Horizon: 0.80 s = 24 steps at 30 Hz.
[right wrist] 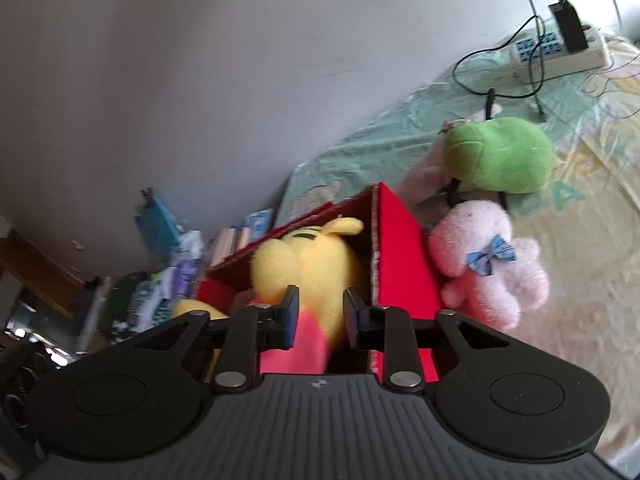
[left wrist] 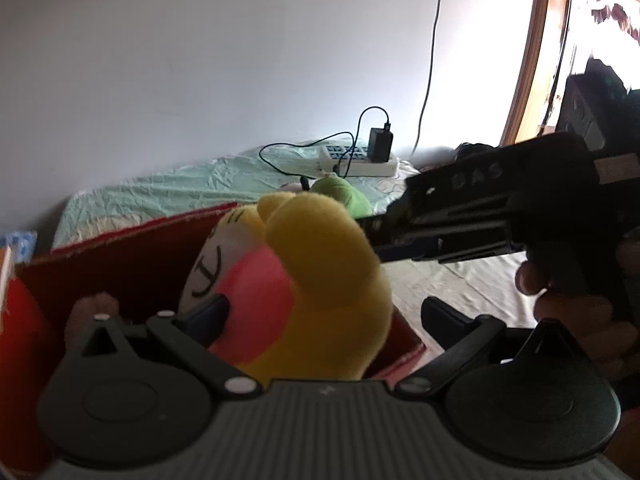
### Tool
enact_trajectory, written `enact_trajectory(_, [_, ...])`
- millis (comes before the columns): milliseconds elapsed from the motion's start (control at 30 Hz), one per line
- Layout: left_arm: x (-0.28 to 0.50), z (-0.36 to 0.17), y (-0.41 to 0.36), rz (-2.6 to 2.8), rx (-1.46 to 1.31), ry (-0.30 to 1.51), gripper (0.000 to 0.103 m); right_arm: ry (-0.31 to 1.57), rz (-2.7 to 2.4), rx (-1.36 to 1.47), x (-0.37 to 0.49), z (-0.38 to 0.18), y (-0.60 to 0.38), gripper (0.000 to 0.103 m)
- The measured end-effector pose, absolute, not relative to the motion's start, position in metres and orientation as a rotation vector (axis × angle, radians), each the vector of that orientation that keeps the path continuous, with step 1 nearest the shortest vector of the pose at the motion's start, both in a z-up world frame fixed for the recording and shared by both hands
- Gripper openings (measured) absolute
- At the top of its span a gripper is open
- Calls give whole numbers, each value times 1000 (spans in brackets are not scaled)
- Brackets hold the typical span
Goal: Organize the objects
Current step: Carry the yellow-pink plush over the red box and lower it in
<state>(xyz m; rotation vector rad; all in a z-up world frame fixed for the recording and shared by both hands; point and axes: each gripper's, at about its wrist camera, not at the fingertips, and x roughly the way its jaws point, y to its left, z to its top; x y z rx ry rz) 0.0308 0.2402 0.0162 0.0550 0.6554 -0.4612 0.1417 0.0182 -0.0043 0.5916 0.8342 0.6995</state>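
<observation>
A yellow plush toy point(left wrist: 320, 280) with a pink patch and a white face hangs partly inside an open red box point(left wrist: 120, 264). My left gripper point(left wrist: 324, 314) is open wide around it; the left finger touches the pink patch and the right finger stands clear. My right gripper point(left wrist: 374, 236) reaches in from the right, against the toy's top. In the right wrist view my right gripper point(right wrist: 322, 314) is shut on the yellow plush toy point(right wrist: 308, 264), over the red box point(right wrist: 400, 260).
A pink plush point(right wrist: 488, 264) with a blue bow and a green plush point(right wrist: 500, 156) lie on the bed right of the box. A white power strip point(right wrist: 560, 52) with a black charger and cables sits by the wall. Books and packets point(right wrist: 168, 264) crowd the left.
</observation>
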Motion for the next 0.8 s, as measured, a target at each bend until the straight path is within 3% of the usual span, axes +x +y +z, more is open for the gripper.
enact_trajectory(100, [30, 16, 252, -466, 9, 686, 101, 824, 737, 628, 144, 0, 21, 40])
enact_trajectory(167, [31, 13, 259, -464, -23, 711, 101, 830, 748, 645, 147, 4, 24, 51])
enact_trajectory(333, [39, 4, 269, -453, -92, 769, 101, 862, 748, 694, 161, 5, 23, 53])
enact_trajectory(667, [49, 0, 253, -453, -32, 788, 101, 989, 715, 508, 175, 9, 65, 56])
enact_trajectory(800, [52, -4, 252, -444, -21, 793, 101, 1015, 711, 519, 174, 2, 68, 51])
